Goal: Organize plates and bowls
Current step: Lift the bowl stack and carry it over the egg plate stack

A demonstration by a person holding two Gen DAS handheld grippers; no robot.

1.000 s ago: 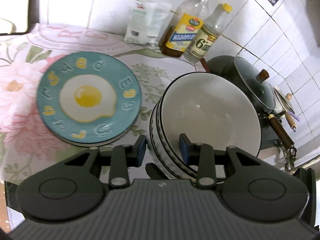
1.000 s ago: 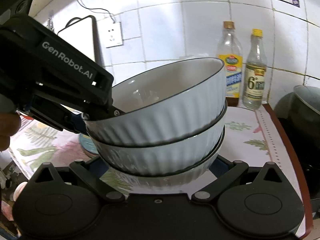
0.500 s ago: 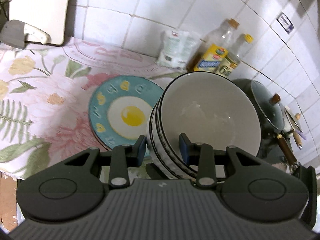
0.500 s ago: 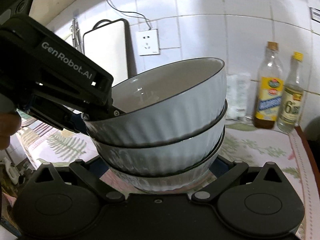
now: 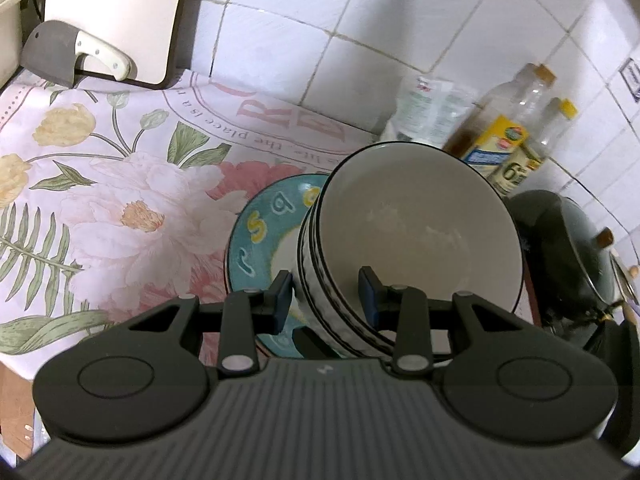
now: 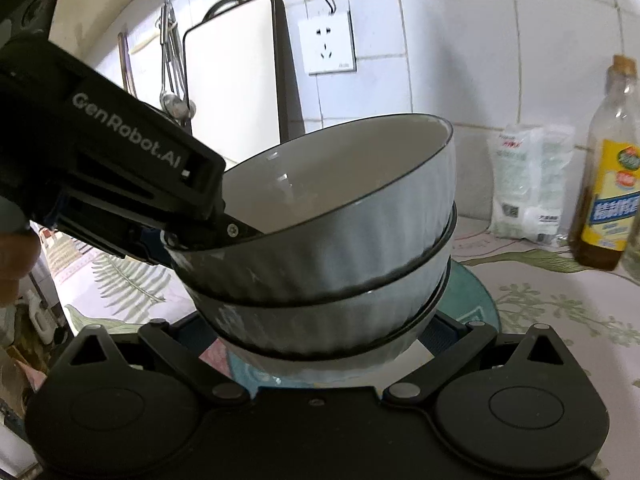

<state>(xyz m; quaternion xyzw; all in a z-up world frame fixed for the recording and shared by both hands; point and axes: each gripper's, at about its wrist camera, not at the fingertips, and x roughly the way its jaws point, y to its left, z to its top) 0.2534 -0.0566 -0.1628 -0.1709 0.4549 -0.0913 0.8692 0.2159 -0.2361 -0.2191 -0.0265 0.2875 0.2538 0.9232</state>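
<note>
Soft, even daylight fills the room, and the white wall tiles (image 6: 460, 32) glare near washed-out. The stacked bowls (image 6: 332, 240) smear with motion blur along their ribbed sides, small highlights glinting inside. Both fisheye views bend the tile lines hard toward the dark, vignetted corners, where the bottles (image 5: 516, 128) go soft.

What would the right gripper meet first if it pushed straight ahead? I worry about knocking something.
The stack of bowls, which already sits between the right gripper's spread fingers. Behind it, probably the tiled wall.
</note>
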